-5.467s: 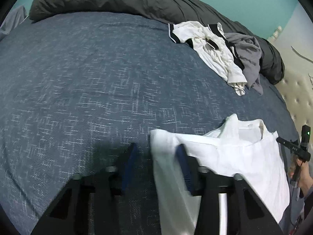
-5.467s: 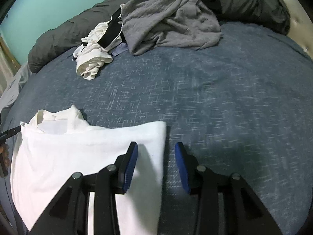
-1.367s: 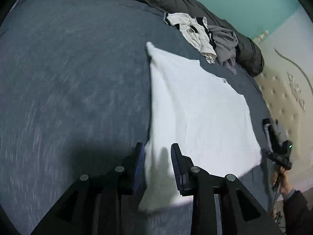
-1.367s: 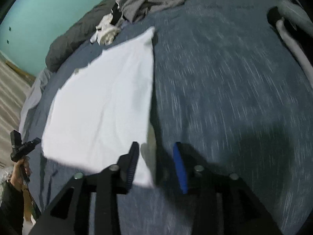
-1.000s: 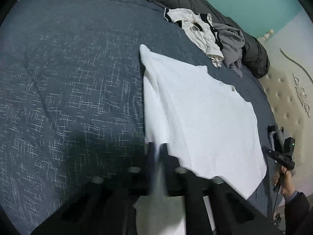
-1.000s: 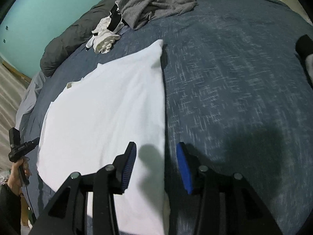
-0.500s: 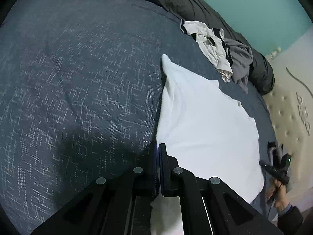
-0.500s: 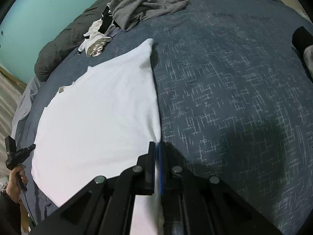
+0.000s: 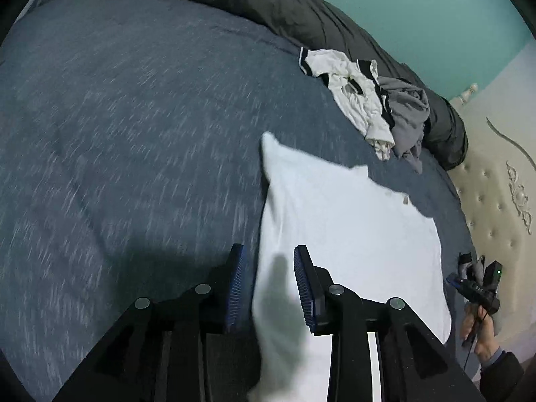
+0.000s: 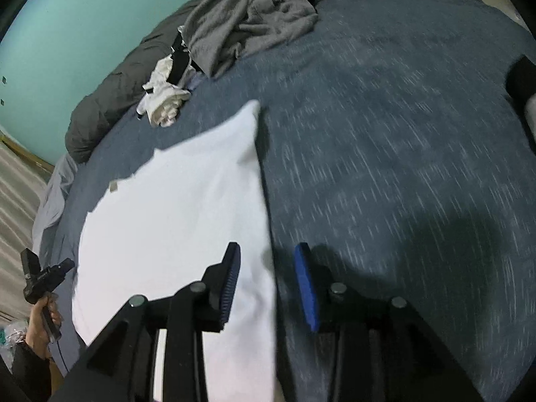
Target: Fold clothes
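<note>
A white garment [image 9: 351,234] lies spread flat on the blue bedspread [image 9: 117,134]. In the left wrist view my left gripper [image 9: 269,284] straddles the garment's near left edge. Its jaws are opening, and the cloth lies loose between the blue pads [image 9: 236,284] without being pressed. In the right wrist view the same garment [image 10: 174,221] fills the left half. My right gripper [image 10: 268,284] straddles its near right edge, jaws opening, with the cloth free between them. Both views are motion-blurred.
A crumpled white-and-black garment [image 9: 355,97] and a grey one [image 9: 408,117] are piled at the far side, against a dark duvet [image 9: 268,3]. A tufted headboard [image 9: 495,201] lies to the right. A hand [image 10: 43,321] shows at the frame's left edge.
Half a second ago both grippers were shut on the garment's near corners. Now both stand open and have let the cloth go, and both views have shifted slightly.
</note>
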The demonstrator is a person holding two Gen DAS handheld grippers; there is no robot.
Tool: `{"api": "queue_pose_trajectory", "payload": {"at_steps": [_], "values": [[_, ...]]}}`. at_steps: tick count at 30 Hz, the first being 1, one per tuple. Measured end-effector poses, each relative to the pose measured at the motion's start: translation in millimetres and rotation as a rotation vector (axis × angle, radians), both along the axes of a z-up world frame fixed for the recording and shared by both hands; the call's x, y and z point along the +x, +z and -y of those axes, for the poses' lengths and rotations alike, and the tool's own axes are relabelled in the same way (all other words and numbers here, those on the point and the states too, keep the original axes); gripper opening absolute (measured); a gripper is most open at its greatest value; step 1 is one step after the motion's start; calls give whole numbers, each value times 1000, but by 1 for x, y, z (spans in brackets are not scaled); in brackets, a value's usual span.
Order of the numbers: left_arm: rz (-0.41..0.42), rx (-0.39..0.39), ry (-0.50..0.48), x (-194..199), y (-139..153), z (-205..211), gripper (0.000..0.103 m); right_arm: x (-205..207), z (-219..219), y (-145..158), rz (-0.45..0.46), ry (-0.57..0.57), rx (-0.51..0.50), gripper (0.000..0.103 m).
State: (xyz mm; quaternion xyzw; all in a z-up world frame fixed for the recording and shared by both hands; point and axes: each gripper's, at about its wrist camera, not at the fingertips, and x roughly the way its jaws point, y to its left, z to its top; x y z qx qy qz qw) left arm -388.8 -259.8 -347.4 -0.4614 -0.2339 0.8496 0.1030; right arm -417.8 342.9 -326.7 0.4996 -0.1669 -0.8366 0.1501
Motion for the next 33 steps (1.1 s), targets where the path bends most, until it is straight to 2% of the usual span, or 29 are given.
{"api": "queue_pose_trajectory", "payload": {"at_steps": [6,9,10,11,12,13,17,22,26,27,30,33], "values": [[35,19,-25,-27,-17,-7,30,-32,13,-8,26,10,28,34],[34,21,-47,-29,-23,-10,7,-42,19,-17,38,21,33,34],[33,17,-54,-29,-24,-11,5,-43,21,-18,33,28,37,34],[31,12,-59,-29,-25,-12,5,-42,23,-18,22,36,39,29],[27,1,-55,-28,-24,-12,5,-42,25,-18,13,44,45,10],[23,-10,-51,-28,-24,-11,4,-41,26,-18,8,51,57,3],[21,-4,-6,-26,-23,-3,4,-38,27,-14,-26,40,133,2],[37,-19,22,-23,-22,-4,7,-38,28,-13,-21,8,176,2],[59,-3,64,-11,-16,9,8,-32,28,-6,-15,-22,219,3],[63,5,69,-5,-15,12,11,-27,27,-3,-19,-20,216,3],[65,42,74,21,-11,21,34,0,24,9,-50,-28,168,4],[59,70,64,57,-7,24,35,27,21,20,-81,-36,114,4]]}}
